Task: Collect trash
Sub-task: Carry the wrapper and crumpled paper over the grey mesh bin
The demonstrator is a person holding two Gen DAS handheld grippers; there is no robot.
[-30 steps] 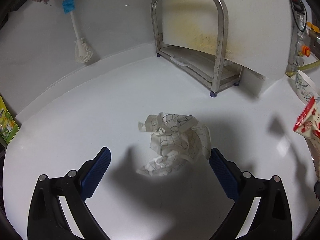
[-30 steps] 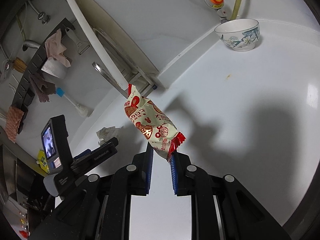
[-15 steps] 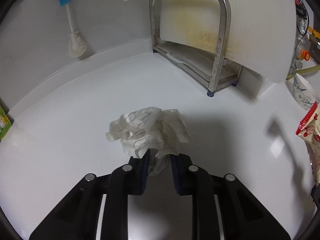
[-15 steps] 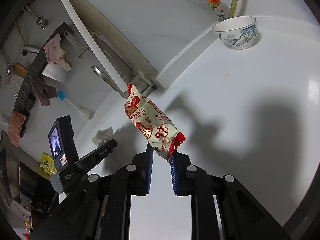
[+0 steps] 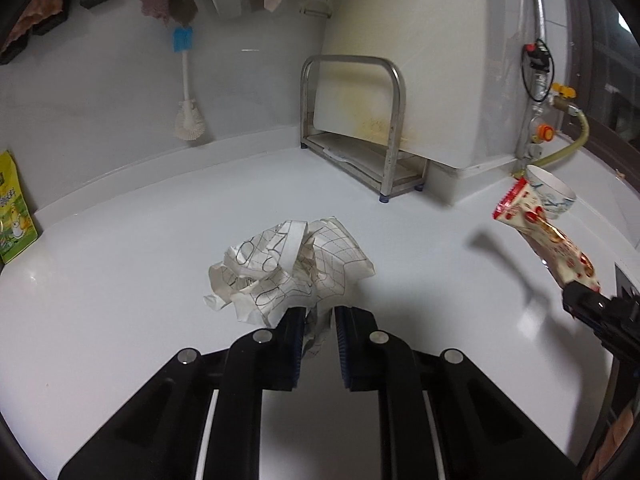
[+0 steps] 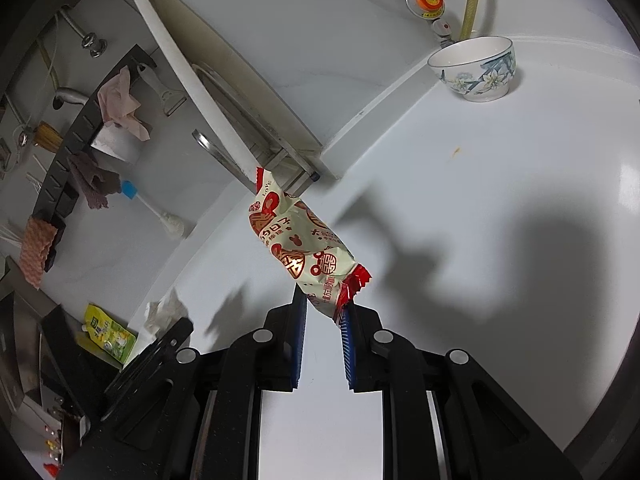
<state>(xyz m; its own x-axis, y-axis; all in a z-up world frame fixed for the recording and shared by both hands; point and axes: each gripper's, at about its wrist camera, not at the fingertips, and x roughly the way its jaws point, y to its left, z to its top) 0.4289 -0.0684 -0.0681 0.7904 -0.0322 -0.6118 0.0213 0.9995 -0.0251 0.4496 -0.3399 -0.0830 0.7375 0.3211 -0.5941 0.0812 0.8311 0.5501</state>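
Left gripper [image 5: 316, 320] is clamped on our crumpled paper [image 5: 290, 268], light and squishy, so any fold works; right gripper [image 6: 323, 312] pinches the slippery snack wrapper [image 6: 298, 246] by its end.

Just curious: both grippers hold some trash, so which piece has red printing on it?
The snack wrapper in the right gripper; the crumpled paper in the left gripper only has black lines.

Bare counter [image 5: 140, 264] ahead — rack [image 5: 352, 128], bowl [image 6: 476, 68] behind
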